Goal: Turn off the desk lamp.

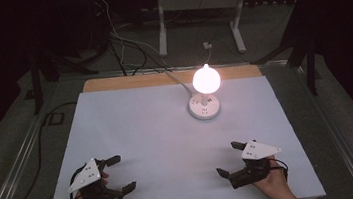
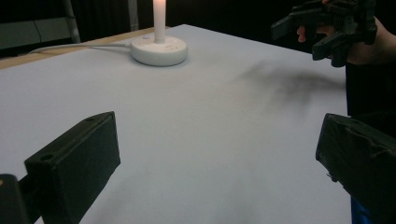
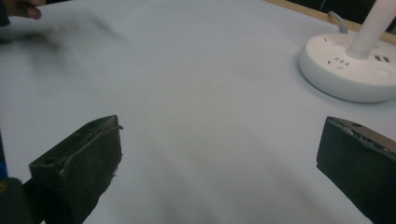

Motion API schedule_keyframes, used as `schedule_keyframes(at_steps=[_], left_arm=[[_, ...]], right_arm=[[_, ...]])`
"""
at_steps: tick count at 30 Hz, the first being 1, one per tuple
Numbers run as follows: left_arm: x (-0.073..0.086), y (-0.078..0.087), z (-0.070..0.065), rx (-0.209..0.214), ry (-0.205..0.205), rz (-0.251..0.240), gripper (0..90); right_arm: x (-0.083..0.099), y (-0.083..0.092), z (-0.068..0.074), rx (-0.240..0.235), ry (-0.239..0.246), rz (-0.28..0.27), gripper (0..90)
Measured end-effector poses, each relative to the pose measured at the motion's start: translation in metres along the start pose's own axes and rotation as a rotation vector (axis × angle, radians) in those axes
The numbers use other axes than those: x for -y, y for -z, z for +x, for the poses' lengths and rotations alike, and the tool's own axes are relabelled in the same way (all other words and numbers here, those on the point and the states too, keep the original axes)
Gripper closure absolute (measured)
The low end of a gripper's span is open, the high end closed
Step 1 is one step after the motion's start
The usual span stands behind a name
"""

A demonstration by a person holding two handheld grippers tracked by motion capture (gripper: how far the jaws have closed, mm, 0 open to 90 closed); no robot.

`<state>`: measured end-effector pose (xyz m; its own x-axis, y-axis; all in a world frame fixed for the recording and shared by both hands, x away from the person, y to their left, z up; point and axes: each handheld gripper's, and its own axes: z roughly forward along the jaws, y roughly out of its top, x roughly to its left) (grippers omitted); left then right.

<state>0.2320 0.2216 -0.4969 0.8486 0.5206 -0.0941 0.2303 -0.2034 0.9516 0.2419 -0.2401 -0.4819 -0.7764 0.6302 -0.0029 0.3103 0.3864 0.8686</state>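
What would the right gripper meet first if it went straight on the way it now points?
Probably nothing: the right gripper, jaws open, points across bare white table. The lamp base sits off to one side, likely outside that line; depth is uncertain.

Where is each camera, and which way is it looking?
High view: above the table's near side, looking forward and down at the white table; both hands with grippers show.
Left gripper view: rides the left gripper, facing the glowing white round-based lamp.
Right gripper view: rides the right gripper.
All share the lamp.
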Motion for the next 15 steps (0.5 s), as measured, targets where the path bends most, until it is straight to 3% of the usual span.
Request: schedule_keyframes(at_steps=[2, 10, 15], left_arm=[[0.000, 0.000, 0.000, 0.001, -0.001, -0.001, 0.4], [0.000, 0.000, 0.000, 0.000, -0.002, -0.003, 0.4], [0.000, 0.000, 0.000, 0.000, -0.002, -0.003, 0.4]], right_arm=[[-0.004, 0.001, 0.001, 0.014, 0.014, -0.011, 0.0], [-0.016, 0.000, 0.000, -0.002, 0.038, -0.006, 0.0], [-0.023, 0.000, -0.003, -0.012, 0.030, -0.011, 0.0]])
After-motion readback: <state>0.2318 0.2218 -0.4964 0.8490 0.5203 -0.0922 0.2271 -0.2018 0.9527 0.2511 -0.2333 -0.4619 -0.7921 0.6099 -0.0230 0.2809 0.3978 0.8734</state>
